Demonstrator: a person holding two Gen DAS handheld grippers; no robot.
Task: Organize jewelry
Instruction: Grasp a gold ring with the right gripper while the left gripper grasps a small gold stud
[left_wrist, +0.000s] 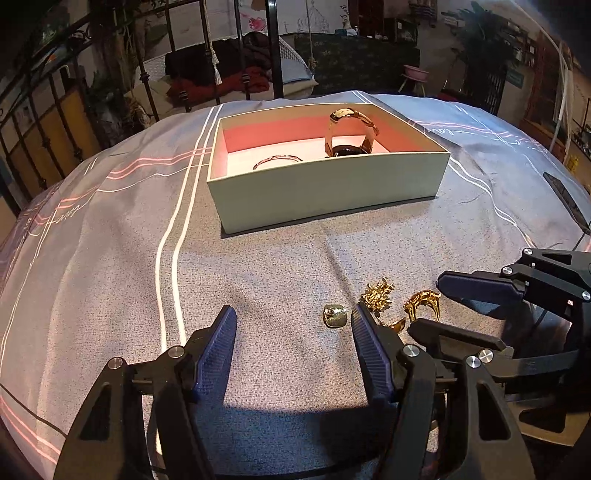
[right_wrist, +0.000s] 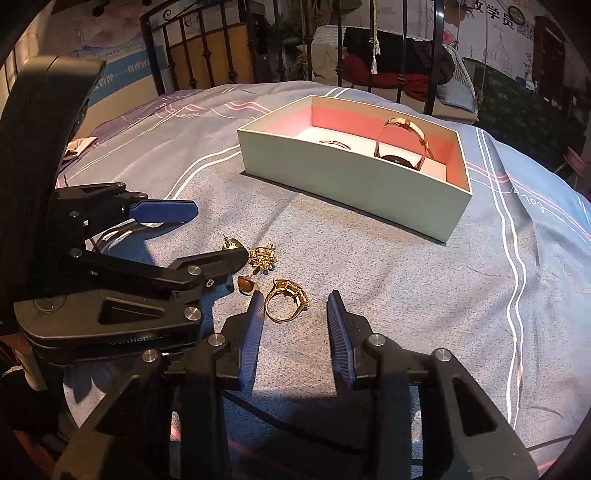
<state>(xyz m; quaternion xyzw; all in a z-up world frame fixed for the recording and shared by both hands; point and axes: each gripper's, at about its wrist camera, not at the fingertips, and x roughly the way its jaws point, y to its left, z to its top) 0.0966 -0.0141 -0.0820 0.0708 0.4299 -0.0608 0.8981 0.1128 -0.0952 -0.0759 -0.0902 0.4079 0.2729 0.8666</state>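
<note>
Several gold pieces lie close together on the bedcover: a small stud (left_wrist: 335, 315) (right_wrist: 231, 243), a flower-shaped piece (left_wrist: 376, 295) (right_wrist: 263, 256), a brown-faced stud (left_wrist: 397, 325) (right_wrist: 246, 284) and a ring (left_wrist: 423, 302) (right_wrist: 286, 301). My left gripper (left_wrist: 291, 314) (right_wrist: 221, 233) is open, with the small stud between its fingers, close to the right one. My right gripper (right_wrist: 295, 299) (left_wrist: 424, 304) is open around the ring, which sits near its left pad and apart from the other. Farther back, a pale box (left_wrist: 325, 188) (right_wrist: 351, 184) with pink inner walls holds a gold-strapped watch (left_wrist: 347, 129) (right_wrist: 402, 140) and a thin bracelet (left_wrist: 277, 160) (right_wrist: 334, 144).
A grey-blue bedcover with white and pink stripes (left_wrist: 110, 258) (right_wrist: 480, 295) covers the whole surface. A black metal bed frame (left_wrist: 273, 48) (right_wrist: 436, 55) stands behind the box. At the right edge lies a flat black object (left_wrist: 565, 199), and at the far left a crumpled cloth (right_wrist: 81, 144).
</note>
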